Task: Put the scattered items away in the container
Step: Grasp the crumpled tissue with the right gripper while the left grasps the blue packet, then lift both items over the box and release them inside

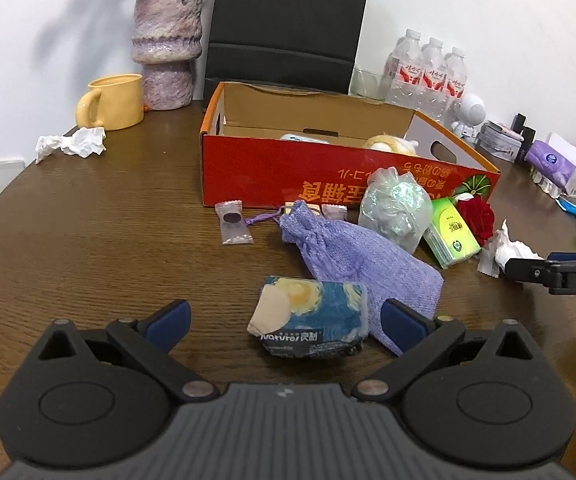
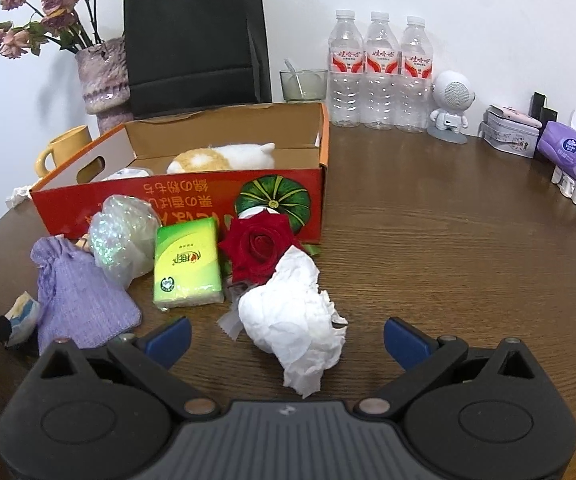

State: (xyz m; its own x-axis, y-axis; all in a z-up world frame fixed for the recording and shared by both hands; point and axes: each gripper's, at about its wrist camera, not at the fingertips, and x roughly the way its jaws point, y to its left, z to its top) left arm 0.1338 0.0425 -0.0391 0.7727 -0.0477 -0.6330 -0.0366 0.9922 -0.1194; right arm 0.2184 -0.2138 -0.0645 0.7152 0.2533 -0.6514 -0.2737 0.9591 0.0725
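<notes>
An open red cardboard box [image 1: 327,176] [image 2: 192,196] stands on the brown table; a plush toy [image 2: 224,158] lies inside. In front of it lie a blue starry tissue pack [image 1: 311,316], a purple mesh pouch [image 1: 359,264] [image 2: 80,296], a clear bag [image 1: 395,208] [image 2: 124,236], a green tissue pack [image 1: 449,236] [image 2: 188,268], a red rose [image 2: 260,248], a crumpled white tissue [image 2: 295,320] and a wrapped candy [image 1: 234,222]. My left gripper [image 1: 286,320] is open around the blue tissue pack. My right gripper [image 2: 288,338] is open around the crumpled tissue.
A yellow mug [image 1: 114,100], a purple vase [image 1: 166,44], a black paper bag [image 2: 194,36], three water bottles [image 2: 379,68], a white robot figure [image 2: 451,104], a tin and purple wipes [image 2: 571,152] stand along the back. Another crumpled tissue [image 1: 72,142] lies left.
</notes>
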